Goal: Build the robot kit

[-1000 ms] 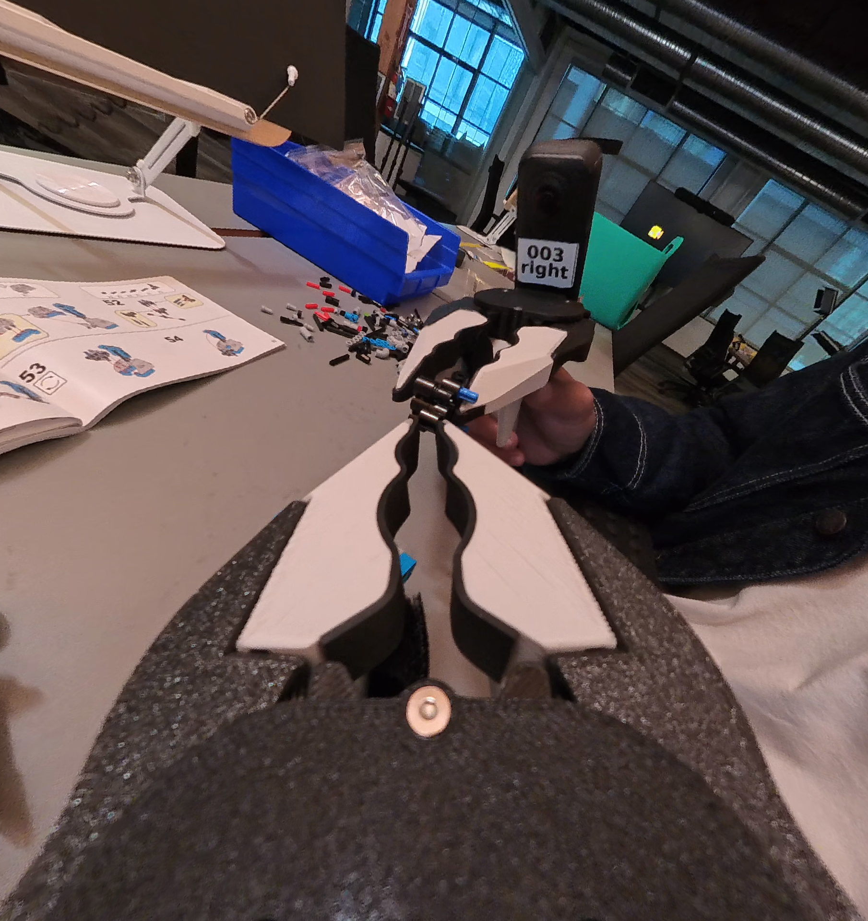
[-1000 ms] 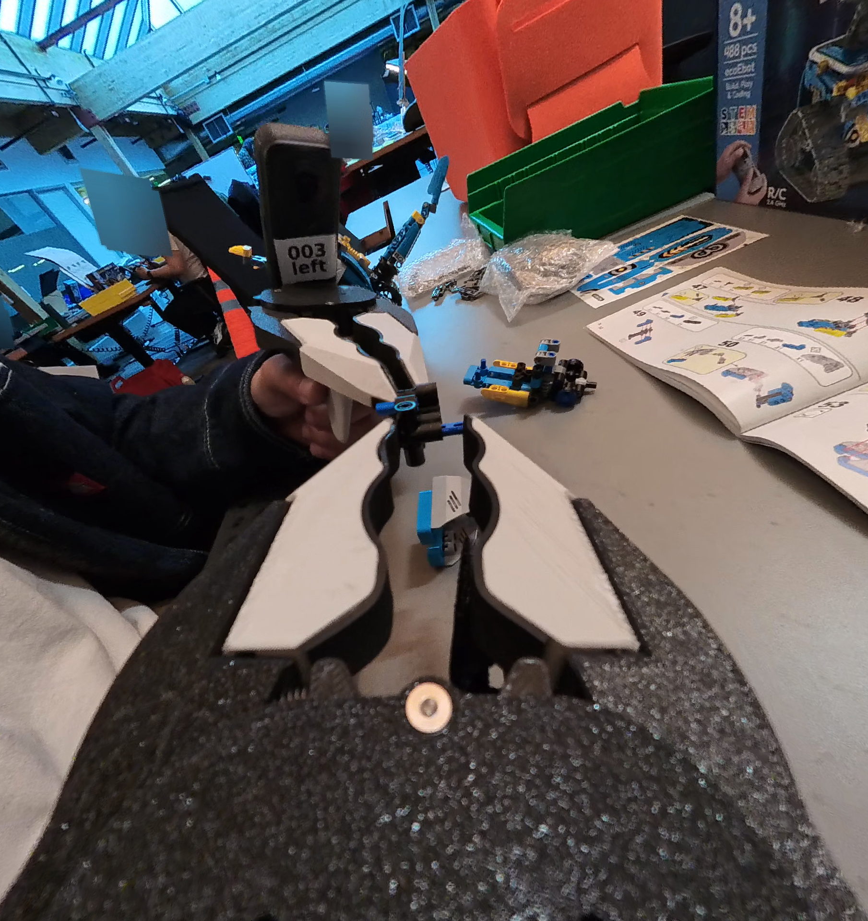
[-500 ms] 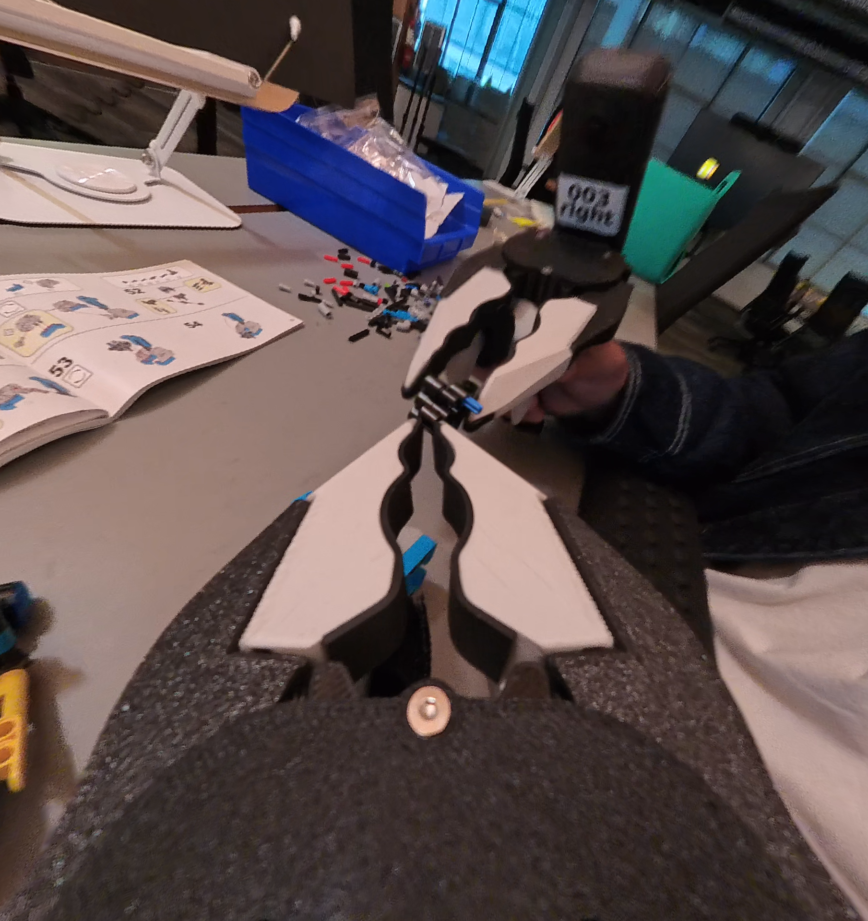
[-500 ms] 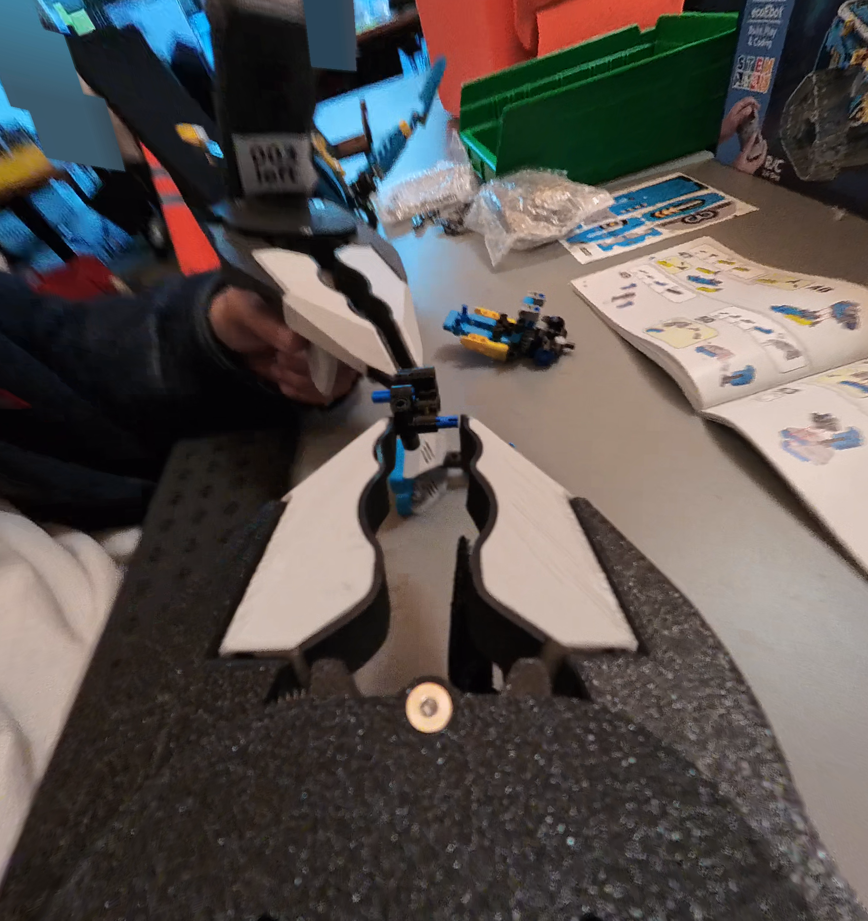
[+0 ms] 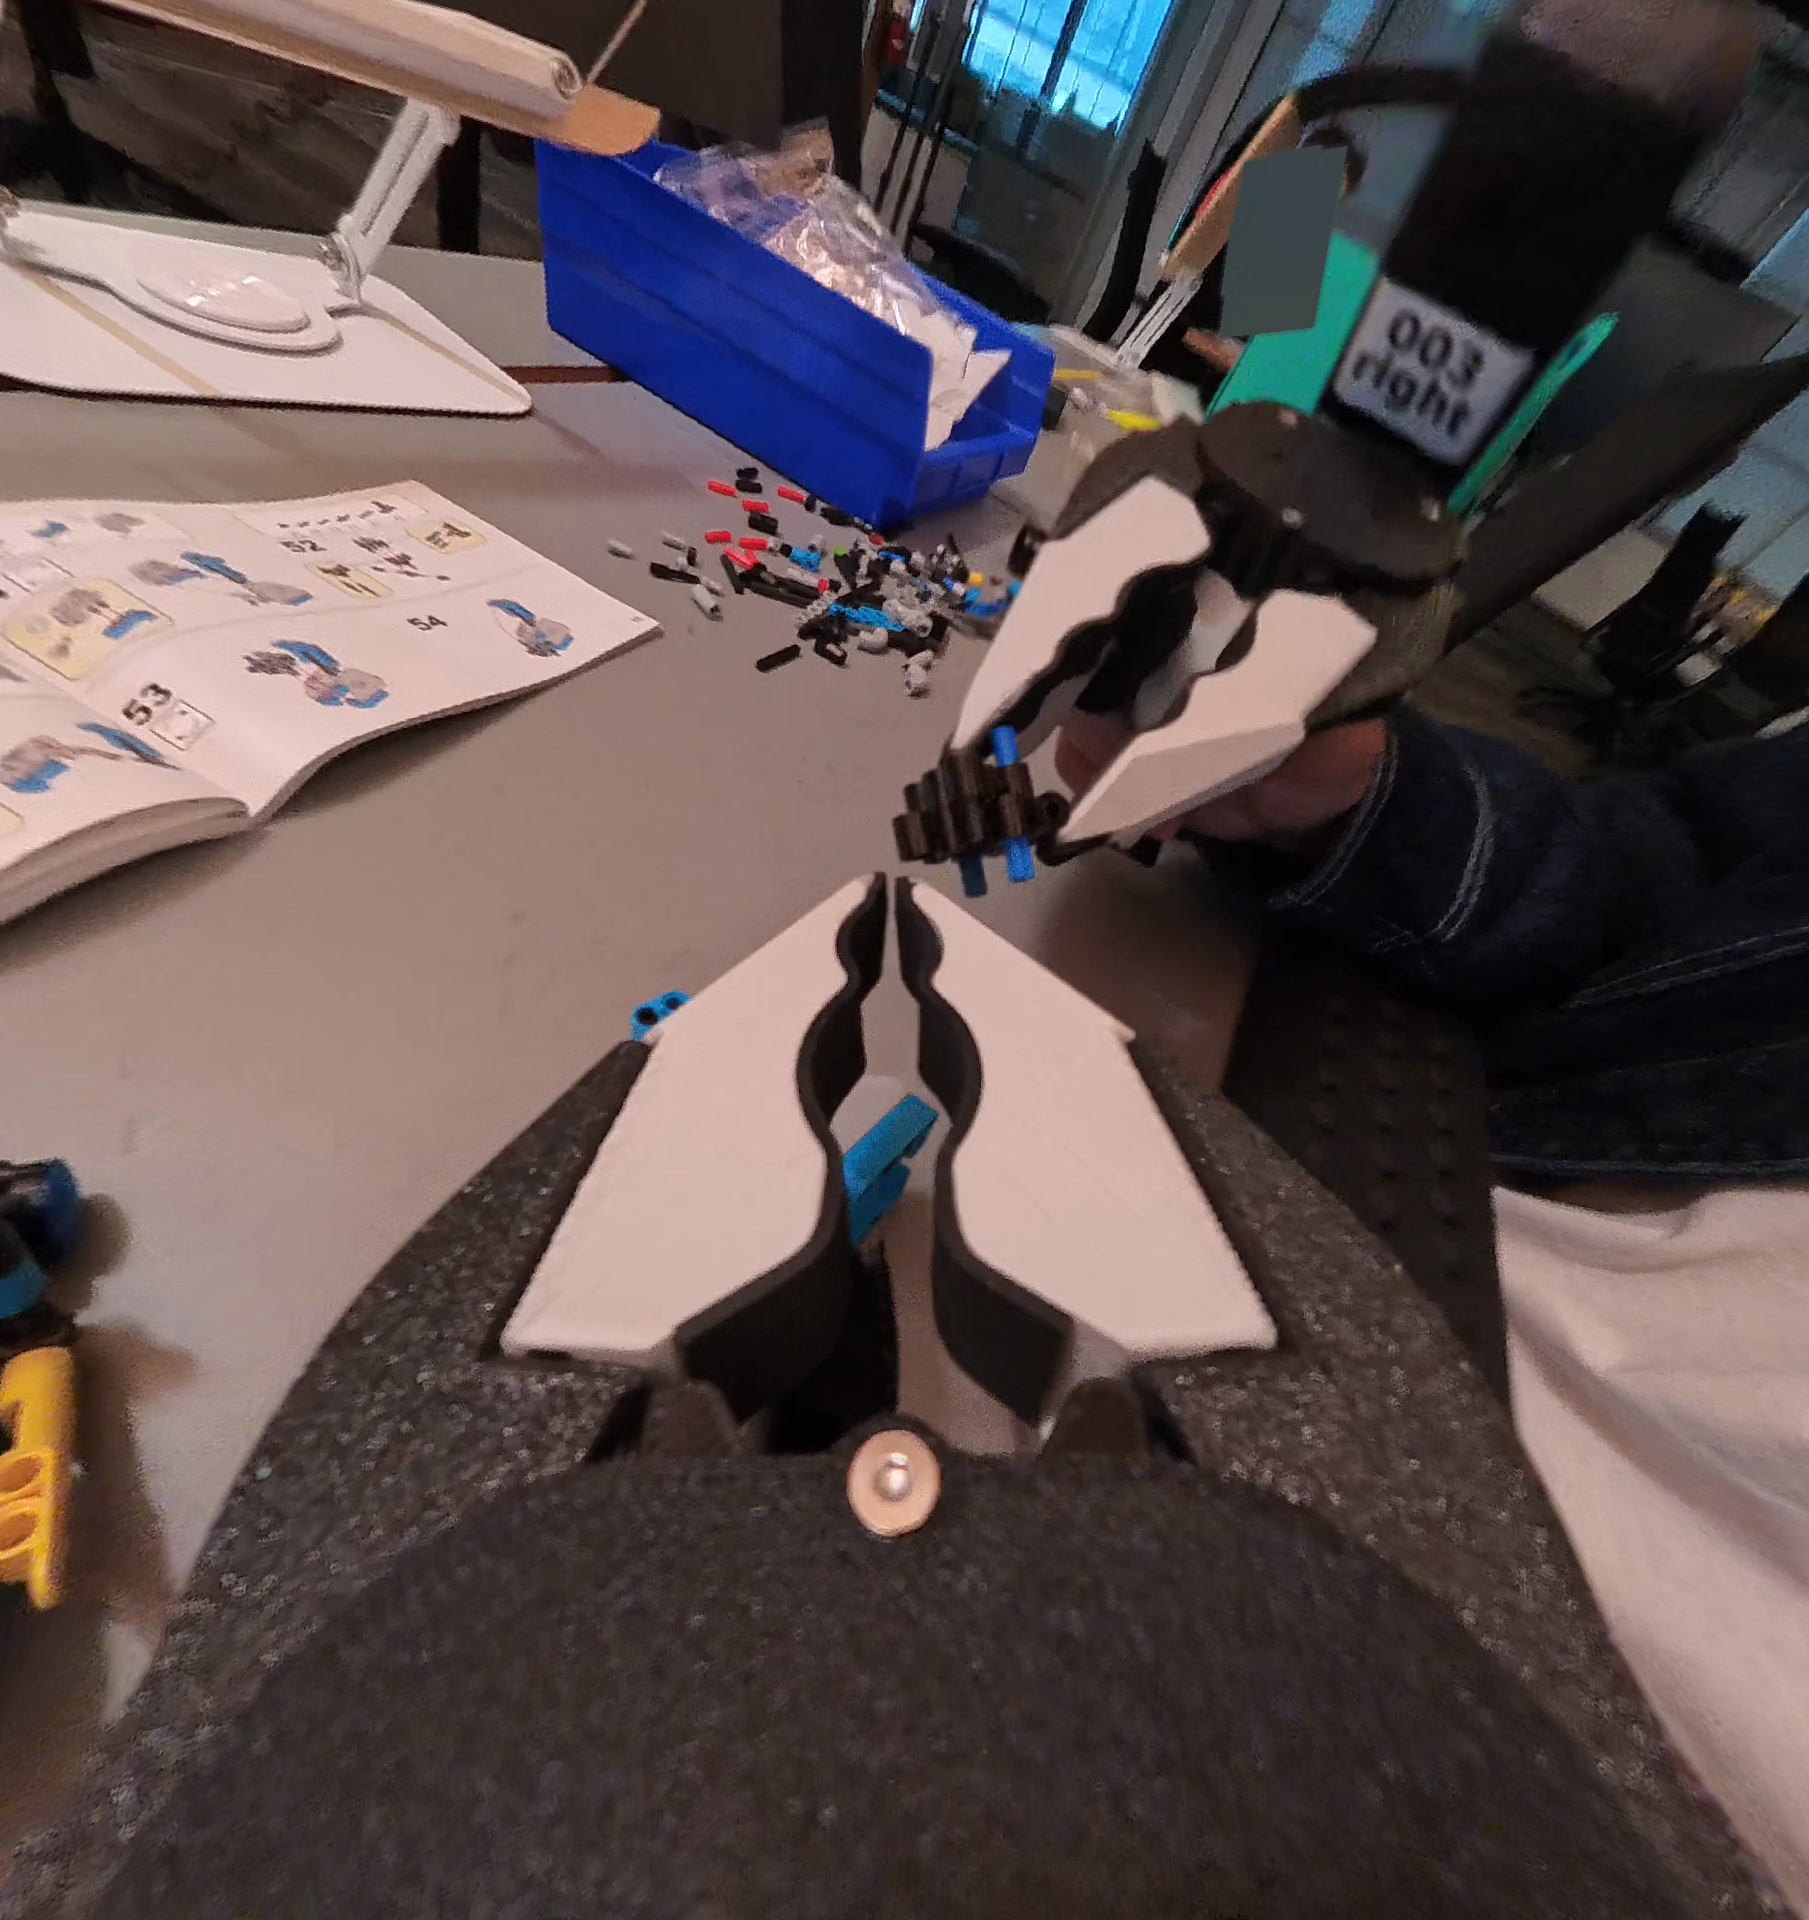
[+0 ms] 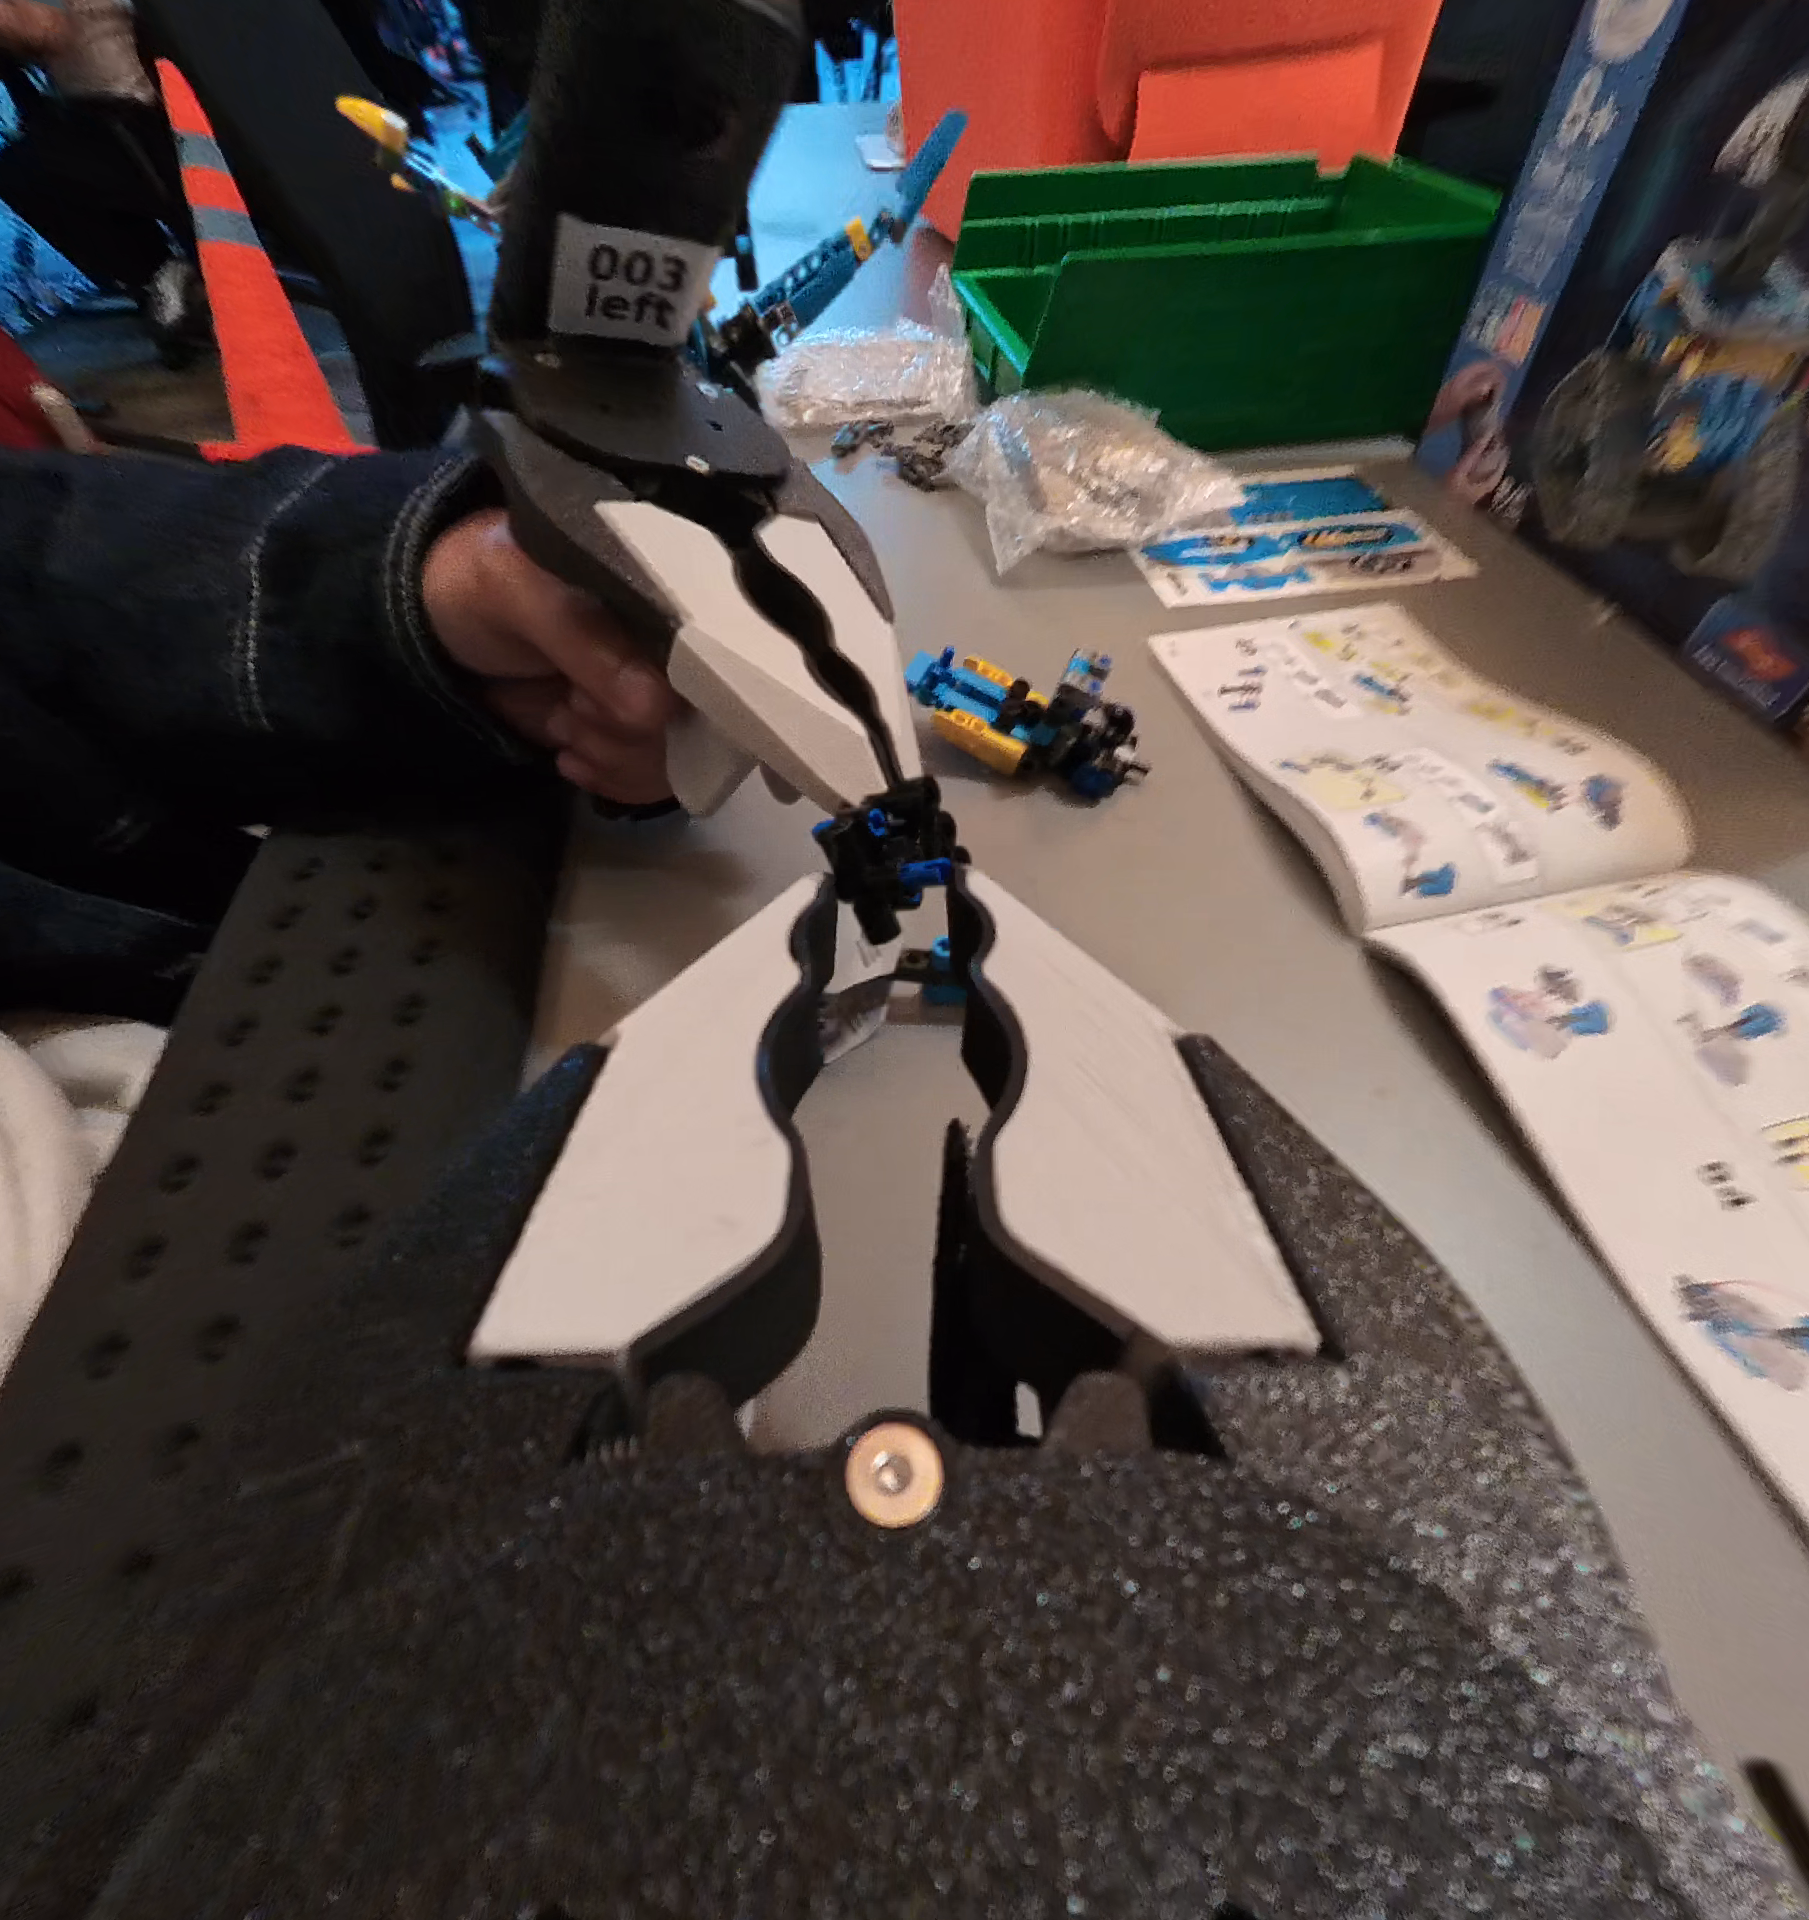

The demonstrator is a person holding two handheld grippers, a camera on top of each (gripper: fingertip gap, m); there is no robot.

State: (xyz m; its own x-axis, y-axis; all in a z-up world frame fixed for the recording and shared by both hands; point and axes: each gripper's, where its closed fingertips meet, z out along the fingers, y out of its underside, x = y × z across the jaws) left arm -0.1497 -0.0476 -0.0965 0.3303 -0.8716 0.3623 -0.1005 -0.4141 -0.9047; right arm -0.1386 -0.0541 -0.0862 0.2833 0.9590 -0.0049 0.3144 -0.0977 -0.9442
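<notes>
black-and-blue brick assembly (image 6: 887,852) clenched in right tongs (image 6: 889,896), blurred; left tongs (image 5: 889,883) closed, seemingly empty

Bare grey table (image 5: 484,935) is lying open left of the left gripper (image 5: 889,883). Ahead, the right gripper (image 5: 1025,800), pinching a black-and-blue brick piece (image 5: 967,805), is blocking the way; beyond it, loose parts (image 5: 838,592) and a blue bin (image 5: 775,343) are crowding the table.
</notes>
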